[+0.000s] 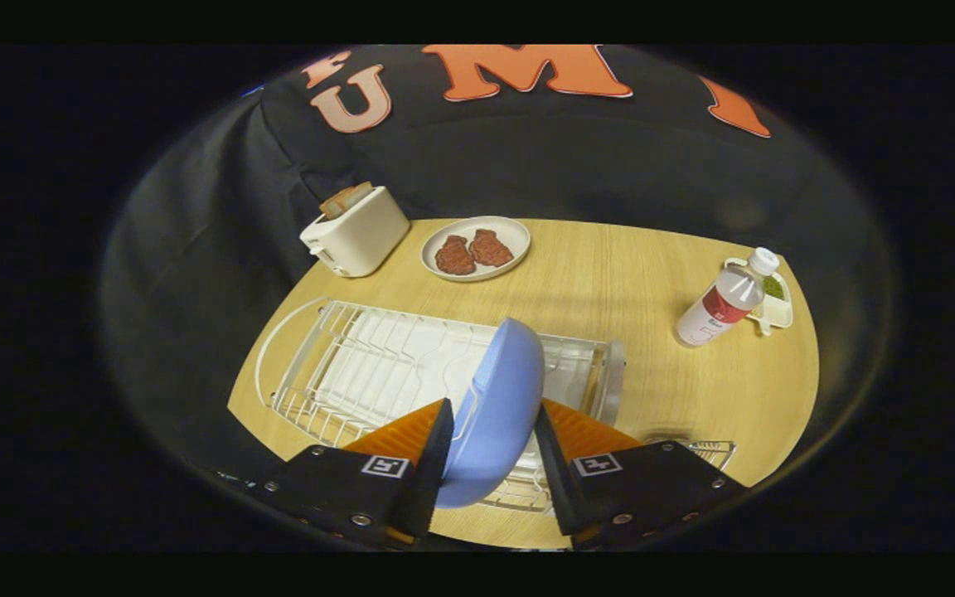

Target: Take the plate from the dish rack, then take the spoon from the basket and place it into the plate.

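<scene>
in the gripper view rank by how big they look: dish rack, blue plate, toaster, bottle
1. dish rack
2. blue plate, between the fingers, so nearness enlarges it
3. toaster
4. bottle, close to the toaster in size

Two plates are seen: one blue (498, 414), one white (475, 248). Two brown patties (472, 251) are counted on the white plate. One toaster (355, 232), one dish rack (361, 365), one bottle (724, 300) and one small dish (776, 308) are seen.
</scene>
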Available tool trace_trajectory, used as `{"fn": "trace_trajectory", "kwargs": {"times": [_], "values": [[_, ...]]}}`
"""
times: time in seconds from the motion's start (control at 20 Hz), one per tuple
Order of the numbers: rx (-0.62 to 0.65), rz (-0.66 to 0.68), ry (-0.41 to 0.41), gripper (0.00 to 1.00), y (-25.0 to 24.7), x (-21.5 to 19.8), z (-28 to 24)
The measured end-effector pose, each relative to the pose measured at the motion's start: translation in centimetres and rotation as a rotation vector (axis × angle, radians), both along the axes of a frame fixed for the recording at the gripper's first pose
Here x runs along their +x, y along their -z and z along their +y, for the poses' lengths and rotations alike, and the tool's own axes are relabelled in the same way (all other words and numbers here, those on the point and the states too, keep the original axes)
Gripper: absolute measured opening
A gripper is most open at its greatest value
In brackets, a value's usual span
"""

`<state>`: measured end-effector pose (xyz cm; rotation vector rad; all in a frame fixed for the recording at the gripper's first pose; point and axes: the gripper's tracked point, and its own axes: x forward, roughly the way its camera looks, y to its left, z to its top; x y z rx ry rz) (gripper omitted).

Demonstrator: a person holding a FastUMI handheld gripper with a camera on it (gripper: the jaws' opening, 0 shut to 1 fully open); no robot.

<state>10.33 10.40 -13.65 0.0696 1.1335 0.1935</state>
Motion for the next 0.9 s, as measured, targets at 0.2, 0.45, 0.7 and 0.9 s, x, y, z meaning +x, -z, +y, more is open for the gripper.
{"fn": "trace_trajectory", "kwargs": {"times": [0.2, 0.45, 0.7, 0.9], "values": [[-0.112, 0.006, -0.011, 0.45, 0.0, 0.1, -0.8], [-0.219, 0.002, -0.012, 0.36, -0.6, 0.9, -2.0], [-0.314, -0.025, -0.029, 0.31, -2.0, 2.0, -2.3], [-0.410, -0.070, -0.048, 0.27, -3.5, 2.9, -2.7]]}}
